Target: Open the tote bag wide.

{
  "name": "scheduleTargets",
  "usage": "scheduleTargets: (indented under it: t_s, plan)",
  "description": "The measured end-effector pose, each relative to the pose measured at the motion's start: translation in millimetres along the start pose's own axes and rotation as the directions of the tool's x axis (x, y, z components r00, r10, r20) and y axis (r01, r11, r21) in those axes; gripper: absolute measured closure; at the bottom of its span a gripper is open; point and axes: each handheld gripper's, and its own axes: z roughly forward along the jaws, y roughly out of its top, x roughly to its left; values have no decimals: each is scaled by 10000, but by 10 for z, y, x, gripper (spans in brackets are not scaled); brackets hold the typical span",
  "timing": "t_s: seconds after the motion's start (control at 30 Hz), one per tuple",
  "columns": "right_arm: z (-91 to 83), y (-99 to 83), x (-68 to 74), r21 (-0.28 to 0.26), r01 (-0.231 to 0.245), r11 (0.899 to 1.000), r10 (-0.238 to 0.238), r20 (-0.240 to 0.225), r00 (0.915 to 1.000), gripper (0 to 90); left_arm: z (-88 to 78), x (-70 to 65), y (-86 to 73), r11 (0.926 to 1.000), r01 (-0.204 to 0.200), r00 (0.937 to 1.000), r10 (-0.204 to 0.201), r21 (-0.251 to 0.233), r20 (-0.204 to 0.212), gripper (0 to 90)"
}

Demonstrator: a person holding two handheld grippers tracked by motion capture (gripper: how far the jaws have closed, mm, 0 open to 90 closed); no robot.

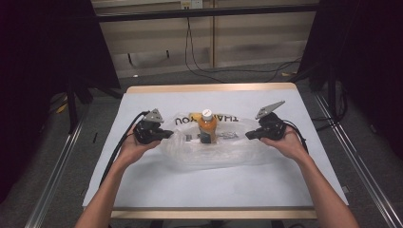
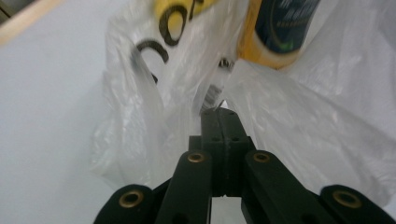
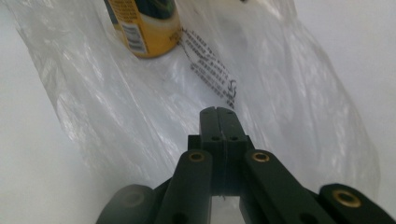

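One bottle (image 1: pixel 207 126), one bag (image 1: pixel 190 152), apparently.

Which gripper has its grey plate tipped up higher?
The right gripper: its grey plate slants steeply upward, while the left gripper carries its plate lower.

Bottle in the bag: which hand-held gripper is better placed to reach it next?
Probably neither: the bottle stands midway. Left hand-held gripper and right hand-held gripper are both closed at opposite ends of the plastic bag; either must release first.

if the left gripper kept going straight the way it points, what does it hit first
Probably the plastic bag: the left gripper has its jaws together right at the bag's film. Beyond that lies the orange bottle, though depth is hard to judge.
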Motion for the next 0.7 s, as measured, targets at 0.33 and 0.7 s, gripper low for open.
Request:
scheduleTargets:
  t_s: [0.33, 0.7]
  plan:
    - [16, 392, 89, -235, 528, 9983, -535, -322, 9980, 900, -181, -163, 365, 9984, -397, 9990, 405, -410, 200, 900]
    - [598, 819, 183, 1463, 960, 9846, -848, -810, 9931, 900, 541, -384, 388, 9915, -570, 9947, 463, 1171, 922, 900]
